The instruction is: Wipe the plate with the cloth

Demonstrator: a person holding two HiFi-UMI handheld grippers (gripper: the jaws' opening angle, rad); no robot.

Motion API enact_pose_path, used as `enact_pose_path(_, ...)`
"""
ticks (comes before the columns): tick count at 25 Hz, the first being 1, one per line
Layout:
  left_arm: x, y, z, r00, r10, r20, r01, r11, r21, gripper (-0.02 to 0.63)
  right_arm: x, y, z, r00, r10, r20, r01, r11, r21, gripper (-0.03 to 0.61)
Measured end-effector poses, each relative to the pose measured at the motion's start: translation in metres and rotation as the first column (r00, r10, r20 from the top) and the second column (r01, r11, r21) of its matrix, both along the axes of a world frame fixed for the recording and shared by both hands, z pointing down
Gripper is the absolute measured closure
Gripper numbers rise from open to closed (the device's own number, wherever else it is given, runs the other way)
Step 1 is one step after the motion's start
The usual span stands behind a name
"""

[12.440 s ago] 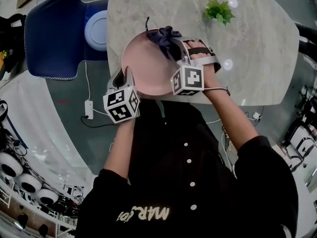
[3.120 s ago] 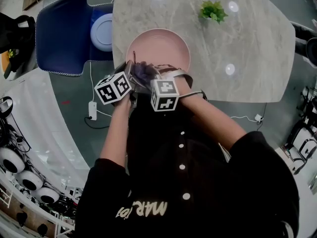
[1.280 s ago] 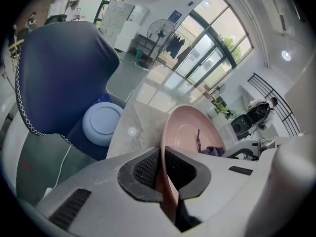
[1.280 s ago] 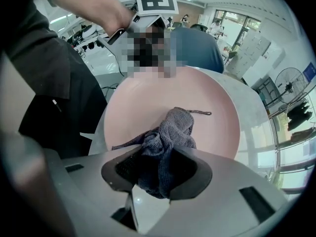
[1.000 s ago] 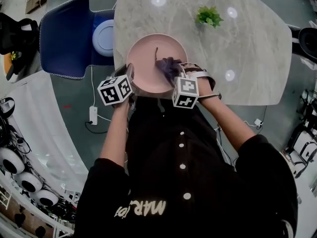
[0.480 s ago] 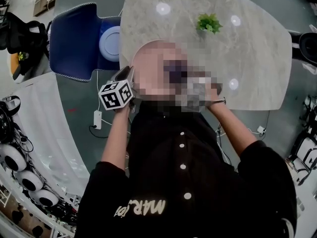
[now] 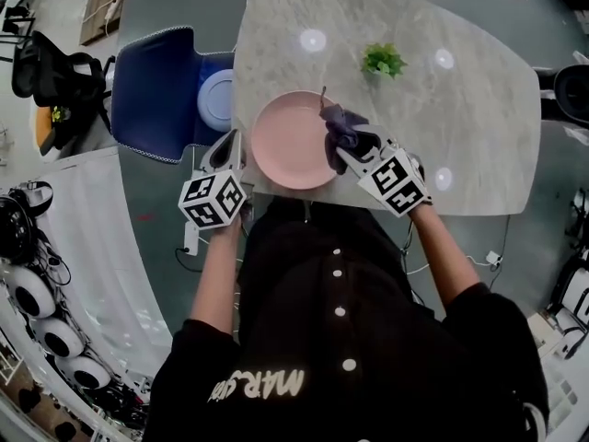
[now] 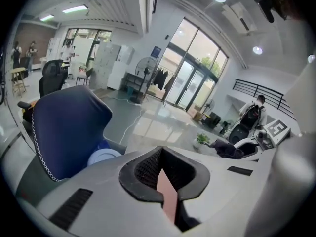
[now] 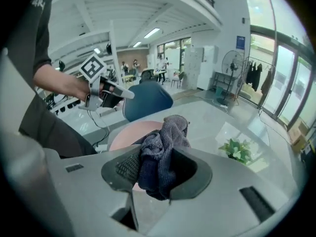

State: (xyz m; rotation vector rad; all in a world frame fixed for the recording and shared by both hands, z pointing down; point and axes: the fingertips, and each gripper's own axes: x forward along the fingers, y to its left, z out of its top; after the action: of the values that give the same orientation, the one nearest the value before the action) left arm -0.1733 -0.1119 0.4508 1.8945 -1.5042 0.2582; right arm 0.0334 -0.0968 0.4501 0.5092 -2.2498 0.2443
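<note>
- The left gripper [image 7: 232,151] is closed on the left rim of the round pink plate [image 7: 291,140]. In the left gripper view, a thin pink strip of that rim [image 8: 168,197] shows between the left gripper's [image 8: 165,177] two dark pads. The jaws have just closed further onto it.
- The right gripper [image 7: 349,151] is clamped on a bunched dark blue-grey cloth [image 7: 342,123]. In the right gripper view, the cloth [image 9: 162,147] fills the gap between the right gripper's [image 9: 158,168] pads and stands up above them.
- The plate lies over the near-left part of the grey marble table [image 7: 479,109], close to the person's body. Whether it rests on the tabletop or is held clear of it cannot be determined.
- In the head view, the cloth overlaps the right rim of the plate. Contact between the two cannot be confirmed. In the right gripper view, the pink plate surface [image 9: 124,135] shows just behind and to the left of the cloth.
- A small green plant [image 7: 382,60] stands on the table beyond the plate, well apart from it.
- A dark blue chair [image 7: 158,92] stands at the left side of the table. A pale blue plate [image 7: 215,99] lies on its seat, just beside the table edge.
</note>
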Motion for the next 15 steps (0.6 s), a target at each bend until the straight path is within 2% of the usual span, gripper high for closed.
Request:
enact_pose_path(3, -0.001, -0.001, -0.025, 1.000, -0.009, 0.005, 0.009, 0.999, 0.046, 0.597, 0.008, -0.011, -0.035, 0.992, 0.073, 0.098, -0.078, 0.996, 0.044, 0.436)
enact_pose_path(6, 0.004, -0.004, -0.057, 1.000, 0.021, -0.017, -0.019, 0.994, 0.111, 0.597, 0.018, -0.021, -0.075, 0.966, 0.131, 0.222, -0.154, 0.984, 0.089, 0.436)
enact_pose_path(10, 0.014, -0.006, -0.102, 0.997, 0.079, -0.006, -0.075, 0.973, 0.217, 0.597, 0.034, -0.037, -0.138, 0.892, 0.189, 0.411, -0.275, 0.948, 0.160, 0.436)
enact_pose_path(15, 0.007, -0.001, -0.155, 1.000, 0.031, 0.007, -0.031, 0.949, 0.312, 0.597, 0.061, -0.045, -0.202, 0.800, 0.240, 0.549, -0.422, 0.877, 0.231, 0.436)
